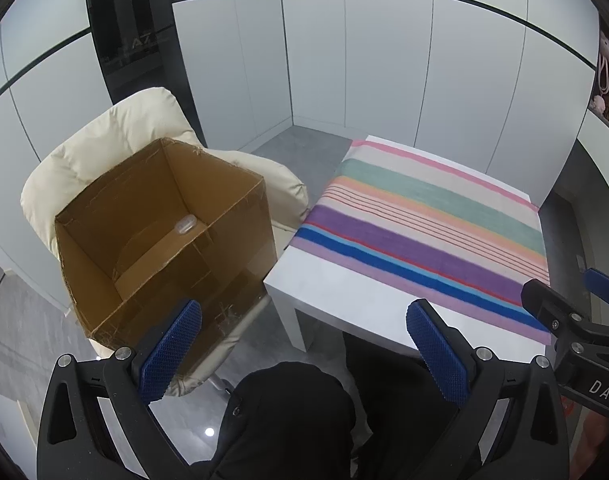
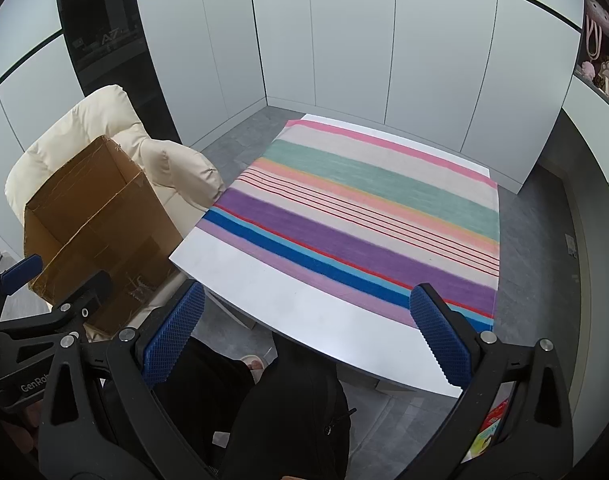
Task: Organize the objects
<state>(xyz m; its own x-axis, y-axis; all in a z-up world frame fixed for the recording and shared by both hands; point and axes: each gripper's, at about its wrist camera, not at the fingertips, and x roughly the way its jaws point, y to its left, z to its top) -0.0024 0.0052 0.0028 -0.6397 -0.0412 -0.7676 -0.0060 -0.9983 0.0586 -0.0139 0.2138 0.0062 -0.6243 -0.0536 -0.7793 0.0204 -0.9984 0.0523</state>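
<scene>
Left gripper [image 1: 304, 356]: low centre of the left wrist view, its blue textured fingers [image 1: 170, 350] spread wide with nothing between them; it hangs above the person's dark-clothed lap [image 1: 288, 412], short of the table.
Right gripper [image 2: 306, 340]: low centre of the right wrist view, fingers wide apart and empty, poised over the near edge of the white square table [image 2: 304, 300].
Striped cloth [image 2: 356, 216]: a flat mat in pink, green, orange, purple and blue bands covers most of the table top; nothing lies on it.
Brown open-topped cardboard box [image 1: 164, 236]: left of centre in the left wrist view, standing tilted on the cream padded armchair [image 1: 104, 140], just beside the table's left edge.
Task's thing: the only loose item visible is a small clear plastic piece [image 1: 185, 225] at the bottom of the box, against its far wall; what it is I cannot tell.
Stage: by my reading the table looks cleared, so the sorting is either finished or waiting on items out of view; something colourful shows at the lower right of the right wrist view [image 2: 490, 428], partly hidden.
Doing it well: keep the fingers wide on approach, close only once an item sits squarely between the pads, and lower it deep into the box, since the tilt could tip it off the armchair.
</scene>
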